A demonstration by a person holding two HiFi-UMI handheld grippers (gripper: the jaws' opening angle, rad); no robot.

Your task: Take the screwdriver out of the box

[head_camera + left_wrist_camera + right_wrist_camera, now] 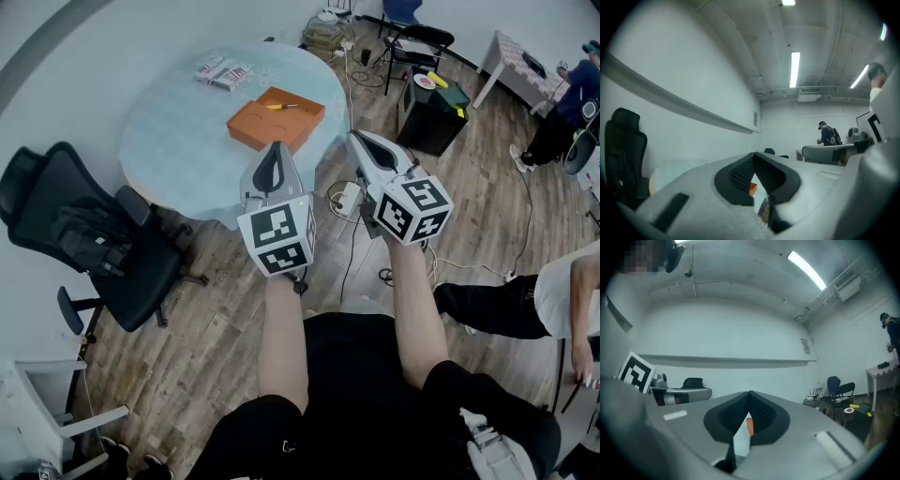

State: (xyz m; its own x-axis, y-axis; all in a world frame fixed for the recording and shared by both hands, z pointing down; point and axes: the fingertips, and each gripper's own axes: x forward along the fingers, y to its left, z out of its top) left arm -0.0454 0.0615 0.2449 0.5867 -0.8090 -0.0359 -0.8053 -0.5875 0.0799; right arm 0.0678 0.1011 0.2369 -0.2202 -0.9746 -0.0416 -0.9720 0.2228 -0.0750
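An open orange box lies on the round pale-blue table, near its right edge. A yellow-handled screwdriver rests in the box. My left gripper is held level just short of the table edge, pointing at the box, jaws shut with nothing in them. To its right, over the wooden floor, my right gripper is also shut and empty. A sliver of the orange box shows through the gap behind the pads in the left gripper view, and the box shows likewise in the right gripper view.
A black office chair stands left of the table. Two small packs lie at the table's far side. A power strip and cables lie on the floor below my grippers. A black cabinet and a person's legs are at right.
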